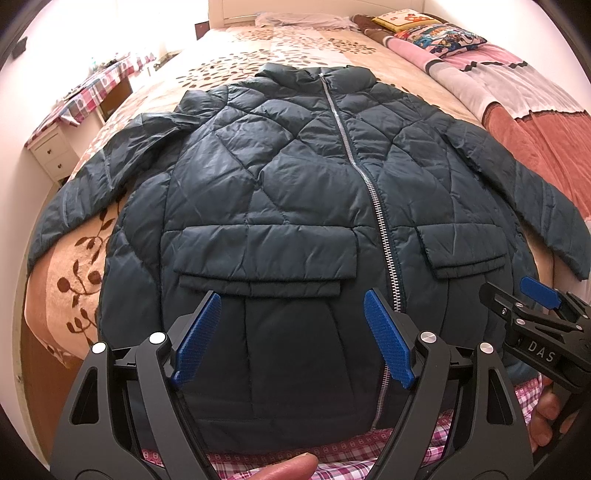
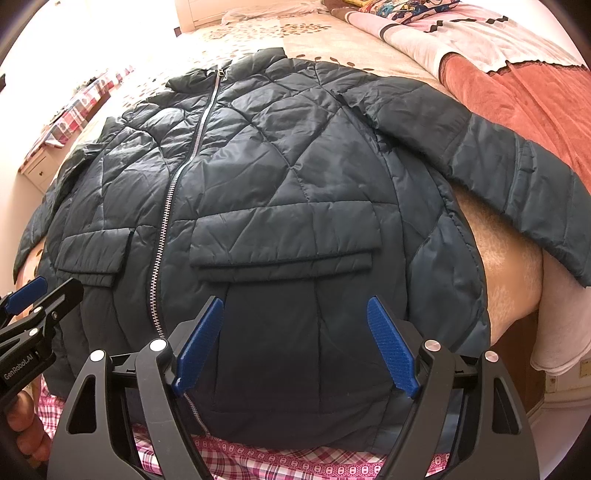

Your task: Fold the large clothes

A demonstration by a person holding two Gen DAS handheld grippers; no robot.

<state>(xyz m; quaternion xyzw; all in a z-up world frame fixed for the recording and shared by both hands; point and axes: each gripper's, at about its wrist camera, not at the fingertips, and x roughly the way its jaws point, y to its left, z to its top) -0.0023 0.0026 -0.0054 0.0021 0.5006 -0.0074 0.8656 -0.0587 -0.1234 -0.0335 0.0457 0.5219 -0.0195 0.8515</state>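
Note:
A large dark teal quilted jacket (image 1: 295, 192) lies flat, front up and zipped, on the bed, collar far from me, both sleeves spread out to the sides. It also fills the right wrist view (image 2: 280, 192). My left gripper (image 1: 291, 299) is open and empty, above the jacket's lower left part just below the left pocket flap (image 1: 258, 258). My right gripper (image 2: 295, 302) is open and empty, above the lower right part below the right pocket flap (image 2: 284, 240). The right gripper also shows in the left wrist view (image 1: 535, 306); the left gripper shows in the right wrist view (image 2: 33, 302).
The bed (image 1: 332, 48) has a beige leaf-patterned cover. Pink and red blankets (image 1: 517, 96) and pillows (image 1: 436, 29) lie along its right side. A white nightstand (image 1: 51, 155) and a checked-cloth table (image 1: 96, 88) stand at the left. A pink plaid cloth (image 2: 258, 458) lies at the near edge.

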